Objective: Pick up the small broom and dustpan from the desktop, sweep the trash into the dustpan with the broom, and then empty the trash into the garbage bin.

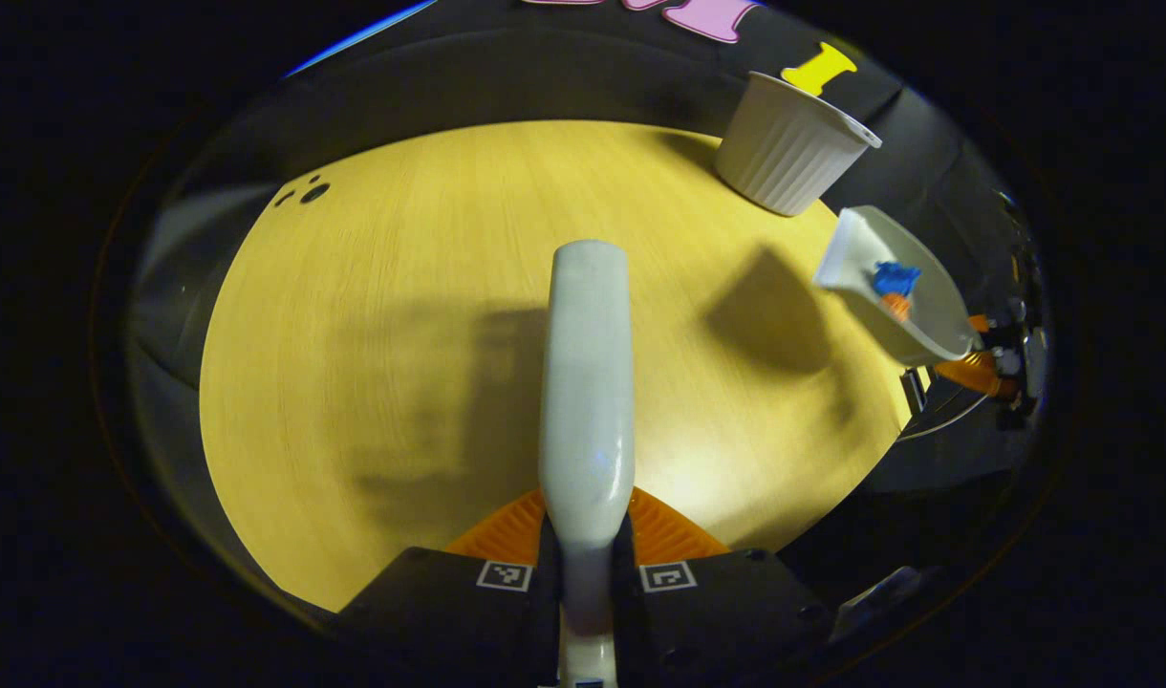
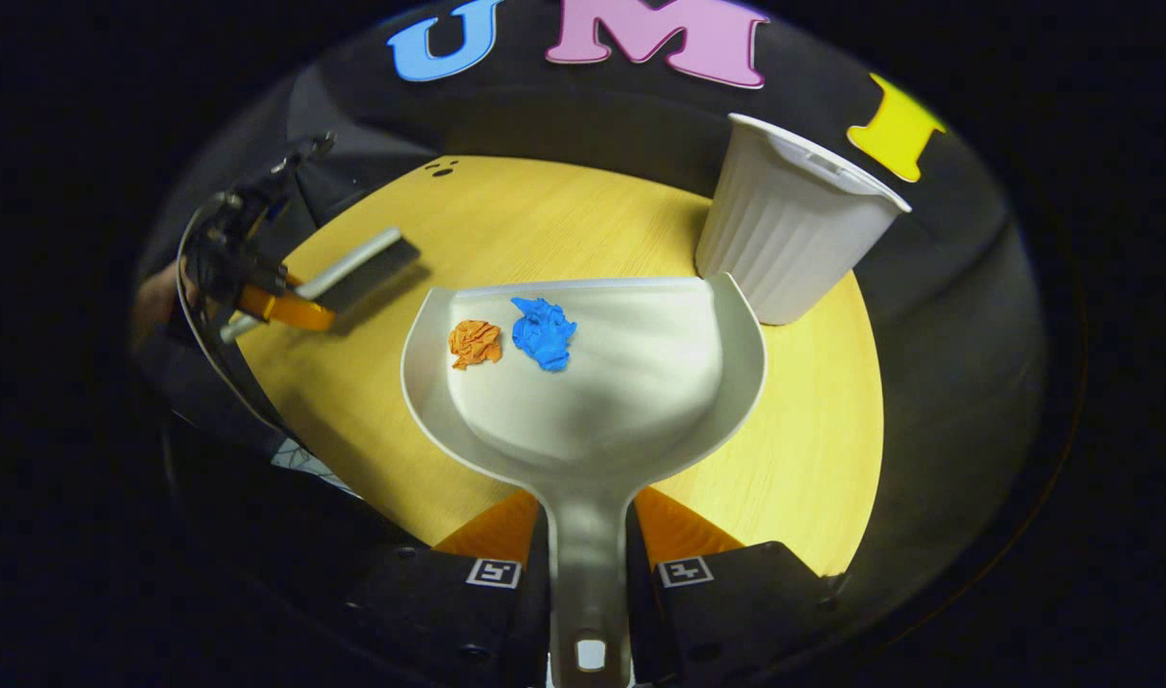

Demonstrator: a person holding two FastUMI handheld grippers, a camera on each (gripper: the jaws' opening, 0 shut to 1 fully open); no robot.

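Right hand-held gripper [image 2: 588, 564] clamps the white plastic dustpan [image 2: 631, 382] handle at lower centre; left hand-held gripper [image 1: 586, 564] pinches the white broom [image 1: 586, 382], bristles hidden.

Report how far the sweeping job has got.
Done: the orange scrap and blue scrap lie in the dustpan, so the sweeping looks finished. In hand: the right tongs grip the dustpan's handle, holding it lifted near the white garbage bin; the left tongs hold the broom. Left: tipping the scraps into the bin.
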